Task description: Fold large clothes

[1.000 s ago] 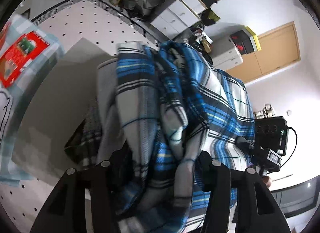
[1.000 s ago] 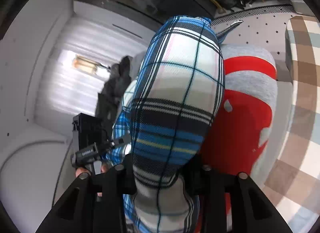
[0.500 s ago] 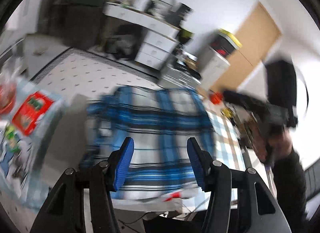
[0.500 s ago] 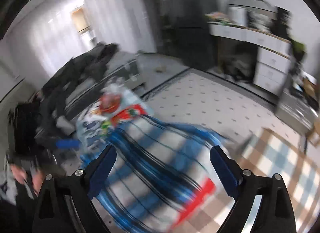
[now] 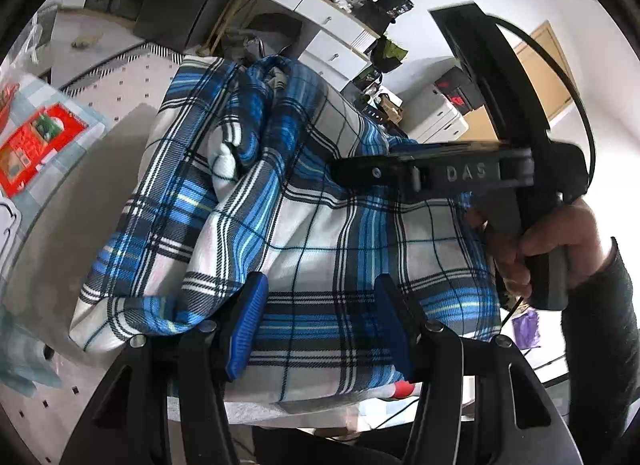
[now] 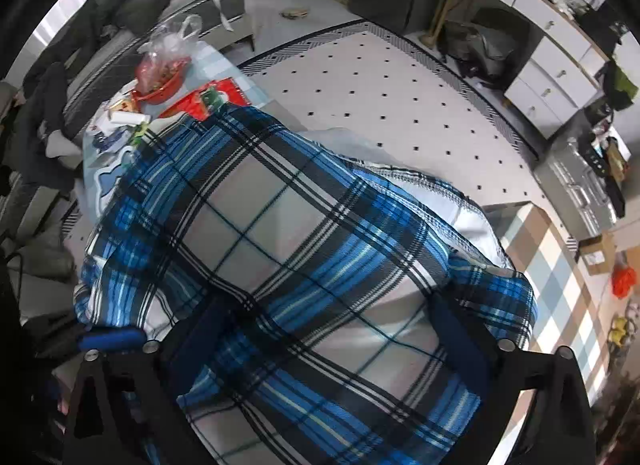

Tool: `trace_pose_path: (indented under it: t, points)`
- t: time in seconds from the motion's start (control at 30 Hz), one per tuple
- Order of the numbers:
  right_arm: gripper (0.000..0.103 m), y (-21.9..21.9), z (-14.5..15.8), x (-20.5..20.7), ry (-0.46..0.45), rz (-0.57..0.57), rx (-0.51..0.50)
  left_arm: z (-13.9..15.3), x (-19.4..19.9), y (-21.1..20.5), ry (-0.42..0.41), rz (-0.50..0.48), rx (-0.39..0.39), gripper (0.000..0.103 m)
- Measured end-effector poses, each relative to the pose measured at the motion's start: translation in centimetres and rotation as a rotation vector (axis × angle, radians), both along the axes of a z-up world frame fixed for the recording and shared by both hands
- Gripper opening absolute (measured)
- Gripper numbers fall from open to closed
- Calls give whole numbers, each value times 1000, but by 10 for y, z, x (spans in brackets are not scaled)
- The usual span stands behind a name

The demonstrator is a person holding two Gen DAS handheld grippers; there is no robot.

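Note:
A large blue, white and black plaid shirt (image 5: 320, 225) lies loosely folded on the table, with a rumpled ridge along its far left part. My left gripper (image 5: 320, 329) hovers over the shirt's near edge, blue pads (image 5: 248, 325) apart and nothing pinched between them. A hand holds my right gripper (image 5: 344, 175) just over the shirt's right side. In the right wrist view the right gripper (image 6: 326, 345) points down at the shirt (image 6: 280, 225). Its jaws are opening wide, the cloth lies beneath them and the pads do not press it.
A red garment (image 5: 404, 387) peeks out under the shirt's near edge. A red packet (image 5: 32, 145) and a bagged red bowl (image 6: 164, 73) sit at the table's left end. Checked tablecloth (image 6: 560, 285) shows on the right. Beyond lie a dotted rug (image 6: 400, 85) and white drawers (image 6: 552, 77).
Both grippers held bunched plaid cloth a second ago; both have let go and the shirt now lies on the table. The right jaws have spread wide and swung over the shirt, pointing down.

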State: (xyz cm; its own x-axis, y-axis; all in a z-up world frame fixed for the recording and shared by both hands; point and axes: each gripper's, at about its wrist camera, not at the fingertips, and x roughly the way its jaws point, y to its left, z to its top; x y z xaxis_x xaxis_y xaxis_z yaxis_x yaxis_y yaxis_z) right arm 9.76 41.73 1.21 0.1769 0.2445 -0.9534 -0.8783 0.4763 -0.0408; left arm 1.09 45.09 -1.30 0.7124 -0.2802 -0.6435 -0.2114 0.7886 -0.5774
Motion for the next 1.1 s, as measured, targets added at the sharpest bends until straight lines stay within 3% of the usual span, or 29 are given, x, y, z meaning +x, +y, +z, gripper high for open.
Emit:
trace_pose_path:
  t: [0.1, 0.17, 0.23, 0.3, 0.47, 0.5, 0.6, 0.7, 0.83, 0.93, 1.0, 1.1]
  points:
    - [101, 2, 19, -2, 1, 20, -1, 20, -8, -5, 17, 7, 42, 50]
    - [101, 2, 44, 1, 3, -13, 48, 33, -17, -2, 4, 15, 73, 51]
    - [102, 6, 75, -9, -29, 25, 153, 35, -25, -2, -5, 28, 101, 56]
    - [102, 19, 81, -19, -69, 69, 151, 34, -29, 8, -13, 59, 106, 58]
    - [102, 60, 32, -32, -123, 54, -15, 5, -25, 25, 14, 71, 7, 58]
    - [102, 68, 8, -32, -122, 37, -87, 2, -25, 23, 19, 77, 7, 58]
    - [103, 70, -19, -29, -90, 9, -84, -8, -28, 19, 31, 95, 24, 58]
    - [103, 54, -7, -23, -33, 10, -14, -3, -33, 21, 12, 84, -24, 58]
    - [103, 10, 52, -23, 37, -4, 108, 16, -29, 23, 32, 68, -11, 59]
    - [103, -17, 74, -44, -30, 58, 59, 20, -24, 20, 60, 45, 29, 59]
    - [103, -41, 75, -56, -20, 97, 23, 12, -20, 21, 79, 36, 36, 59]
    - [103, -69, 46, -75, 2, 149, -77, 6, -14, 22, 101, 33, 54, 59]
